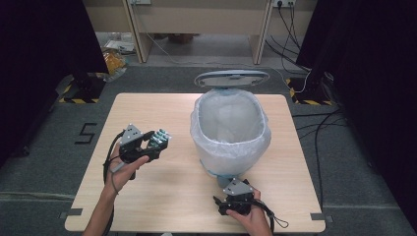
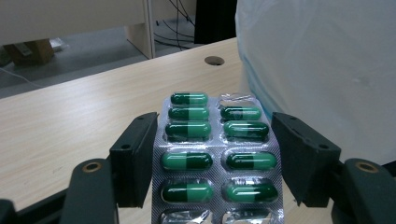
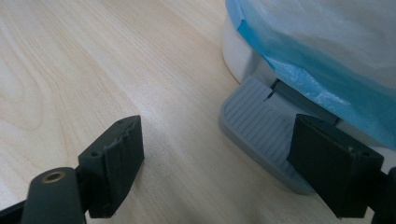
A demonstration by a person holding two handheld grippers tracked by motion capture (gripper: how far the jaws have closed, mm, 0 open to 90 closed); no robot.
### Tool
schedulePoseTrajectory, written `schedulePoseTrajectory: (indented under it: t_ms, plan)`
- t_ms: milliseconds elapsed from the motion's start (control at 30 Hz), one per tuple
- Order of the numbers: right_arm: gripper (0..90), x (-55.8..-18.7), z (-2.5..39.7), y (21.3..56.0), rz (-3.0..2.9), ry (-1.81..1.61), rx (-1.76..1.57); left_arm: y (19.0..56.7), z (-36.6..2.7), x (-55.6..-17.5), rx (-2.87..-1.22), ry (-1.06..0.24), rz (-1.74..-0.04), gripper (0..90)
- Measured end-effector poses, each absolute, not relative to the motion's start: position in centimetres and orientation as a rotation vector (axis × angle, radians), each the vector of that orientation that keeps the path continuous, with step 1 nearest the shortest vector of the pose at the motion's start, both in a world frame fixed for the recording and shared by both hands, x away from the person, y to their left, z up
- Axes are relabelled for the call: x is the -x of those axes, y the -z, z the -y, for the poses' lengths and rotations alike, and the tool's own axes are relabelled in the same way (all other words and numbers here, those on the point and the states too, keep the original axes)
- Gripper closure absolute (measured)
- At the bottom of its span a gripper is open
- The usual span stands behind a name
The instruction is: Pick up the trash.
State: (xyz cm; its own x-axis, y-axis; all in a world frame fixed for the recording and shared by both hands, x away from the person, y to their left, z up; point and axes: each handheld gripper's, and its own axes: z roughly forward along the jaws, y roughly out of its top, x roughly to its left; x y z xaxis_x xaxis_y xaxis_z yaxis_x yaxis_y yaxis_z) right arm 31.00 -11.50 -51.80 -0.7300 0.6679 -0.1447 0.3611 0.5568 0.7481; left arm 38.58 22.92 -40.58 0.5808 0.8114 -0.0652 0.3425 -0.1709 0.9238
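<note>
I see the right gripper (image 3: 219, 172) with its fingers (image 3: 119, 161) spread wide above the wooden table (image 3: 93, 70). The grey ribbed pedal (image 3: 261, 135) of the bin (image 3: 238, 56) lies between them, under the blue-edged liner (image 3: 308, 79).

Light wooden table (image 1: 162, 196) at frame centre; white pedal bin (image 1: 230, 130) with bag liner stands right of middle.

Green capsules (image 2: 187, 161), silver blister pack (image 2: 215, 205)

Bin (image 1: 230, 129) stands on table (image 1: 147, 196) right of centre; blister pack (image 1: 159, 138) to its left, pedal (image 3: 261, 130) at its near side.
</note>
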Motion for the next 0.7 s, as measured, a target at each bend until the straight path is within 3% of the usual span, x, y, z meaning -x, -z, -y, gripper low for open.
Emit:
schedulePoseTrajectory:
  t_ms: [700]
  plan:
    - [18.4, -31.0, 11.5, 51.8, -2.378, -1.006, -0.829, 36.8, -22.0, -37.4, -1.680, -0.589, -0.873, 34.0]
